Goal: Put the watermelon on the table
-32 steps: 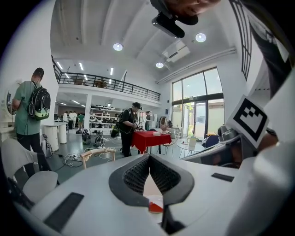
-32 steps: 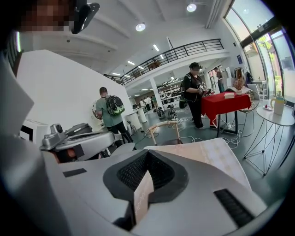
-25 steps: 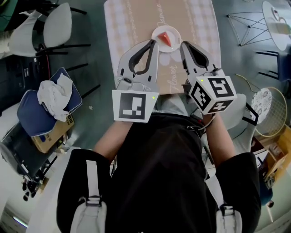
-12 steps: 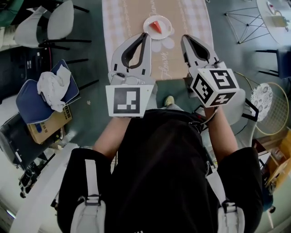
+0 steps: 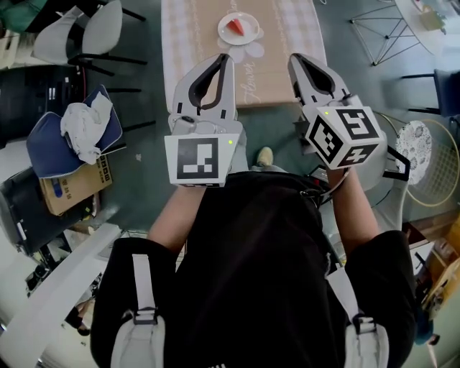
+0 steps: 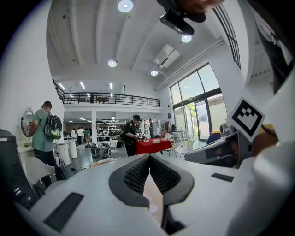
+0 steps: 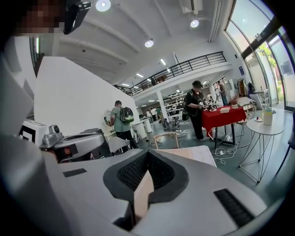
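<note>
A red watermelon wedge point(image 5: 236, 26) lies on a white plate point(image 5: 246, 21), which rests on the beige-clothed table point(image 5: 287, 65) at the top of the head view. My left gripper point(image 5: 223, 59) is held over the table's near edge, short of the plate, shut with nothing in it. My right gripper point(image 5: 295, 59) is level with it to the right, also shut and empty. In the left gripper view the left gripper point(image 6: 149, 157) has its tips pressed together. In the right gripper view the right gripper point(image 7: 147, 153) is the same, pointing over the table's top point(image 7: 191, 154).
White chairs point(image 5: 83, 36) stand left of the table. A blue cushion point(image 5: 50, 154) with a crumpled white cloth sits on a cardboard box point(image 5: 72, 188). A wire-frame stool point(image 5: 381, 29) is at upper right. A red table point(image 7: 223, 115) with people stands far off.
The table and plate have slid toward the top of the head view and look smaller; both grippers now sit farther from the plate. Both stay shut.
</note>
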`<state>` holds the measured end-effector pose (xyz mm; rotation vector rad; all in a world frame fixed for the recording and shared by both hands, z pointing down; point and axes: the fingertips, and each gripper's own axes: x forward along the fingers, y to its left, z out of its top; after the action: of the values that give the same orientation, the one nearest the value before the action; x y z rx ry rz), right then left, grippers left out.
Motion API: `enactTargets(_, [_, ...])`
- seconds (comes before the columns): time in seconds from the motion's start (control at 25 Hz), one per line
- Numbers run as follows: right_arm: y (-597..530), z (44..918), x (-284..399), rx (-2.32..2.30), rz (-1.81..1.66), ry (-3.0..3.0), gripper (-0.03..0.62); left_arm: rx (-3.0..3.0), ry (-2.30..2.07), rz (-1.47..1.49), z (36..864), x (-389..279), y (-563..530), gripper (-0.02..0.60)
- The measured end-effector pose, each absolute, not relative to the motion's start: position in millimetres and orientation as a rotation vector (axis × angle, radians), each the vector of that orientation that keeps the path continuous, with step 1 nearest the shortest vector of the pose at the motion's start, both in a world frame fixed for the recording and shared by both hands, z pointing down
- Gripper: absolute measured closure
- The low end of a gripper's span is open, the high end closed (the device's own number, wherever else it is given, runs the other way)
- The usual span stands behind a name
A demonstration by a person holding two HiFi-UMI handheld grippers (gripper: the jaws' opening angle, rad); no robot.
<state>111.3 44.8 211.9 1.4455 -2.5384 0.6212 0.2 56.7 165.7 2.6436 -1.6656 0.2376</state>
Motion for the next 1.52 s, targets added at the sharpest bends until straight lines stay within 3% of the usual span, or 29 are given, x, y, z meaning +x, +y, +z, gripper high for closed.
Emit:
enactTargets(0.64, [131.7,172.9,149.0,1.42,0.507,-2.613,0.58,2.656,-1.742,0.268,139.7,37.6,145.6,0.569])
enactTargets(1.52, [157.6,155.6,166.6,1.435,0.502,-2.622,0.58,2.601,-1.717,0.191,129.5,28.3,157.7,0.569])
